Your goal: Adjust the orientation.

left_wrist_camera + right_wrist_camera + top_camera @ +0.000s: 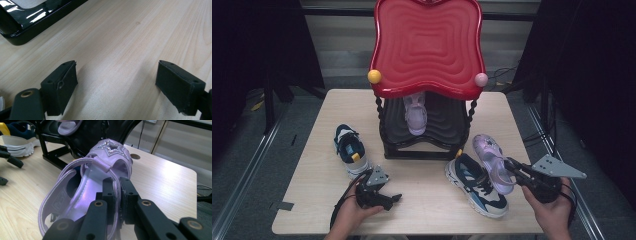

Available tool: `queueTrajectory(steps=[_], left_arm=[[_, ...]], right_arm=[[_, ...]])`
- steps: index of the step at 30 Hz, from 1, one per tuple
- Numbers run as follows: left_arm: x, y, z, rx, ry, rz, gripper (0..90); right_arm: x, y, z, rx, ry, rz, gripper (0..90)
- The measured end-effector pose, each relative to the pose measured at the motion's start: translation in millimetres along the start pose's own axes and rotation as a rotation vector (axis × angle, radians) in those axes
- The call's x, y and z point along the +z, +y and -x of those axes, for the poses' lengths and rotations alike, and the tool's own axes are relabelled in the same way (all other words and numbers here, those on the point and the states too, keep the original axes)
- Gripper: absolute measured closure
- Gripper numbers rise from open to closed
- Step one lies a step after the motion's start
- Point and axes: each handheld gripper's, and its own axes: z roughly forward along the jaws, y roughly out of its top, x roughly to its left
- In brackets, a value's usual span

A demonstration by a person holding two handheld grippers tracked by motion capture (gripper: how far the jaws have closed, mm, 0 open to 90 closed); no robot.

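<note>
At the lower left of the high view the left gripper [384, 196] is seen low over bare wood near the table's front edge; its jaws are held wide apart with nothing between them, and in the left gripper view only pale wood grain lies between the pads. Open room is left across the front middle of the table [427, 205]. At the lower right the right gripper [512, 167] is clamped on the side strap of a lilac sandal [492, 161] — in the right gripper view the pads [125, 192] are pressed together on that strap, the sandal's star-trimmed toe pointing away. Just left of the sandal, touching or nearly so, a blue and white sneaker [477, 187] is laid on the table. A second sneaker [349, 150] is placed at centre left, well apart from the first. Farther back, a black-framed shoe rack [424, 135] is stood mid-table, a matching lilac sandal [415, 114] being set on its lower shelf — and a red wavy tray top [428, 45] is carried above. Dark floor and grey walls surround the table.
</note>
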Motion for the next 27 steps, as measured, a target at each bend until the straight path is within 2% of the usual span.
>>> queueTrajectory(steps=[9, 11, 17, 27], left_arm=[[0.0, 0.0, 0.0, 0.0, 0.0, 0.0, 16.7], [-0.1, 0.0, 0.0, -0.001, 0.001, -0.001, 16.7], [0.0, 0.0, 0.0, 0.0, 0.0, 0.0, 16.7], [-0.1, 0.0, 0.1, 0.0, 0.001, -0.001, 16.8]], right_arm=[[1.3, 4.5, -12.2, -0.029, 0.024, 0.021, 83.5], [2.1, 5.6, -13.4, -0.038, 0.018, 0.026, 83.5], [6.3, 8.0, -16.8, -0.031, 0.025, 0.04, 83.5], [22.6, 19.0, -38.3, -0.068, 0.034, 0.071, 83.5]])
